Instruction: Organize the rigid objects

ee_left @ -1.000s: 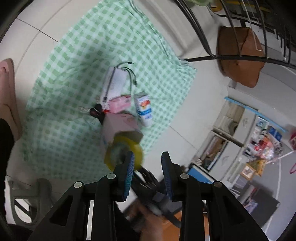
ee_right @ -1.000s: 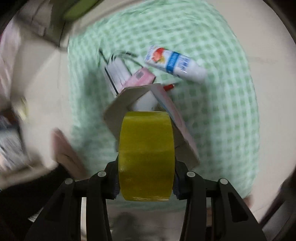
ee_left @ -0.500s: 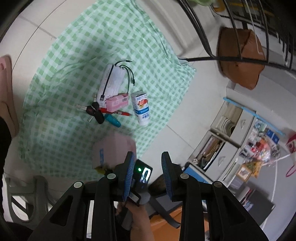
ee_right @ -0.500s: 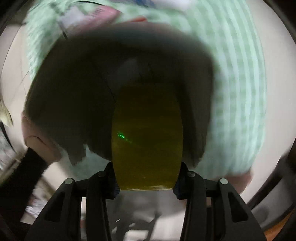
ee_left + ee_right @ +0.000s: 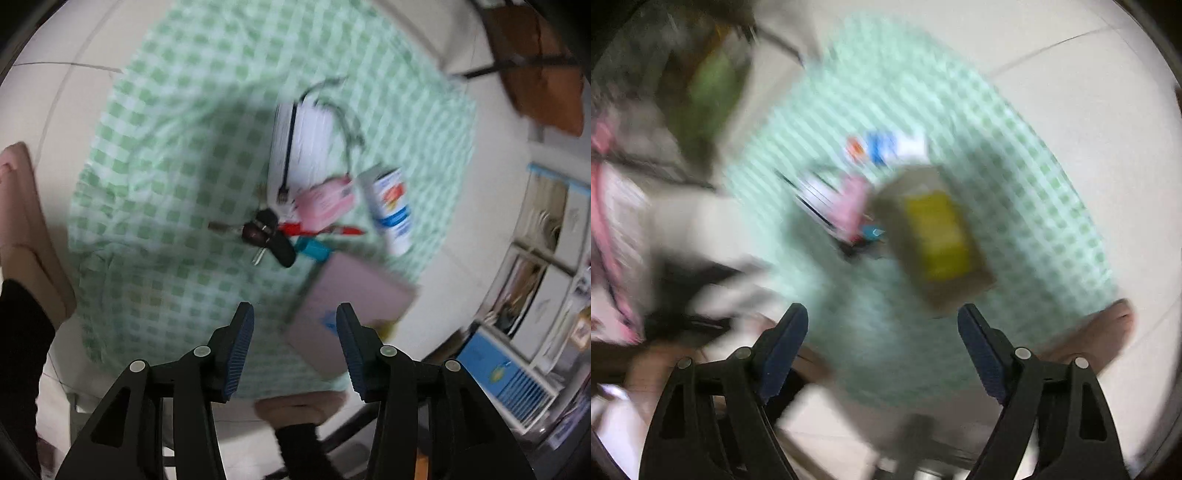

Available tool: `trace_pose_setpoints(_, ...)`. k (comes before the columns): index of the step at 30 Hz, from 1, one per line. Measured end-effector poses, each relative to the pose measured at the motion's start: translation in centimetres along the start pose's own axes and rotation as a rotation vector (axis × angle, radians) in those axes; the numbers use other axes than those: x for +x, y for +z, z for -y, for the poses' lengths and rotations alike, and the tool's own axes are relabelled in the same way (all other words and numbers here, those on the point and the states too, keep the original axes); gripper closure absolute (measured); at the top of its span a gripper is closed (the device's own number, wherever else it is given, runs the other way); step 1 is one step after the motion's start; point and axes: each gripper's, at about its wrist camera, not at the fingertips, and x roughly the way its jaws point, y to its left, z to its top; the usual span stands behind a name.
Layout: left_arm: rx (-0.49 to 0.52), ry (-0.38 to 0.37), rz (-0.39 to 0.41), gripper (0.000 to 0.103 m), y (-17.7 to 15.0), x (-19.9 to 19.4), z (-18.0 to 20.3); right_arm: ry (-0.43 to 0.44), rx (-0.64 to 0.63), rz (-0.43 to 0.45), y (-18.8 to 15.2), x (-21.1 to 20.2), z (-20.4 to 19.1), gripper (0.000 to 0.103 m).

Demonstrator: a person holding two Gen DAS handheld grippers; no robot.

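A pink cardboard box [image 5: 347, 299] lies on the green checked cloth [image 5: 166, 147]. In the blurred right wrist view the box [image 5: 934, 236] is open and holds the yellow tape roll [image 5: 938, 236]. Beyond it lie a white power bank with cable [image 5: 299, 144], a pink packet [image 5: 325, 201], a milk carton [image 5: 391, 206], keys [image 5: 266, 232], a red pen [image 5: 317, 229] and a teal item [image 5: 314, 248]. My left gripper [image 5: 293, 347] is open and empty above the cloth's near edge. My right gripper [image 5: 882, 347] is wide open and empty, pulled back from the box.
The cloth lies on a pale tiled floor [image 5: 59, 48]. A pink slipper [image 5: 22, 221] is at the left edge. A brown bag [image 5: 543, 70] and black metal legs stand at the far right, with shelves [image 5: 546, 236] beyond.
My right gripper let go of the yellow tape roll into the box, opened wide and drew back. My left gripper opened wider. The box now lies on the cloth.
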Motion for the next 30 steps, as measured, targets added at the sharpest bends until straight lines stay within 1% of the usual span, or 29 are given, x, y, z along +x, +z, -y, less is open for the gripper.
trace_pose_setpoints(1, -0.012, -0.005, 0.012, 0.059, 0.2, 1.1, -0.1, 0.049, 0.032, 0.037, -0.1, -1.1, -0.2, 0.013)
trace_pose_setpoints(2, -0.035, -0.035, 0.04, 0.059, 0.6, 2.1, -0.4, 0.095, 0.066, 0.074, 0.0, -2.0, -0.4, 0.013)
trace_pose_setpoints(4, -0.106, -0.124, 0.089, 0.059, 1.4, 4.2, -1.5, 0.178, 0.124, 0.135, 0.4, -3.0, -1.6, 0.013)
trace_pose_setpoints(6, -0.241, -0.236, 0.129, 0.059, 1.7, 6.2, -3.6, 0.26, 0.176, 0.165, 0.7, -3.1, -2.9, 0.013)
trace_pose_setpoints(7, -0.32, -0.261, 0.137, 0.059, 1.6, 7.1, -4.7, 0.296, 0.184, 0.172, 0.5, -3.5, -4.0, 0.013)
trace_pose_setpoints(8, -0.373, -0.262, 0.138, 0.059, 1.4, 7.8, -5.4, 0.315, 0.178, 0.173, 1.1, -3.8, -4.2, 0.013)
trace_pose_setpoints(10, -0.456, -0.245, 0.145, 0.059, 1.1, 9.0, -6.5, 0.286, 0.157, 0.191, 1.9, -4.6, -4.6, 0.013)
trace_pose_setpoints(12, -0.46, -0.202, 0.156, 0.059, 1.0, 10.0, -6.3, 0.243, 0.133, 0.207, 3.0, -4.7, -3.8, 0.013)
trace_pose_setpoints(13, -0.459, -0.191, 0.16, 0.059, 1.0, 10.2, -6.2, 0.223, 0.123, 0.212, 3.3, -5.3, -3.4, 0.013)
trace_pose_setpoints(14, -0.457, -0.201, 0.164, 0.059, 0.9, 10.7, -5.9, 0.192, 0.118, 0.218, 3.9, -4.8, -2.3, 0.013)
trace_pose_setpoints(15, -0.453, -0.229, 0.165, 0.059, 0.8, 11.4, -5.7, 0.149, 0.129, 0.223, 4.4, -4.9, -0.3, 0.013)
trace_pose_setpoints(17, -0.443, -0.246, 0.169, 0.059, 0.9, 12.4, -5.3, 0.078, 0.187, 0.217, 5.4, -4.3, 3.4, 0.012)
trace_pose_setpoints(18, -0.443, -0.244, 0.175, 0.059, 1.0, 12.7, -5.1, 0.046, 0.251, 0.2, 5.7, -4.0, 5.9, 0.013)
trace_pose_setpoints(19, -0.456, -0.254, 0.191, 0.059, 1.1, 13.2, -4.7, 0.042, 0.345, 0.181, 5.6, -3.5, 8.4, 0.013)
trace_pose_setpoints(21, -0.479, -0.279, 0.214, 0.059, 1.2, 13.8, -4.3, 0.107, 0.501, 0.157, 4.8, -2.8, 11.7, 0.013)
trace_pose_setpoints(23, -0.498, -0.284, 0.234, 0.059, 1.5, 14.3, -4.0, 0.184, 0.618, 0.134, 3.5, -1.9, 13.5, 0.013)
trace_pose_setpoints(24, -0.503, -0.28, 0.241, 0.059, 1.6, 14.6, -3.7, 0.198, 0.634, 0.125, 3.0, -1.7, 13.6, 0.013)
trace_pose_setpoints(26, -0.512, -0.272, 0.245, 0.059, 2.3, 14.9, -3.3, 0.209, 0.628, 0.103, 2.7, -1.3, 13.0, 0.013)
trace_pose_setpoints(28, -0.521, -0.276, 0.228, 0.059, 2.7, 15.5, -3.2, 0.235, 0.59, 0.079, 2.5, -0.8, 11.3, 0.013)
trace_pose_setpoints(30, -0.53, -0.287, 0.235, 0.059, 3.0, 16.0, -2.6, 0.267, 0.554, 0.061, 2.6, -0.9, 10.5, 0.013)
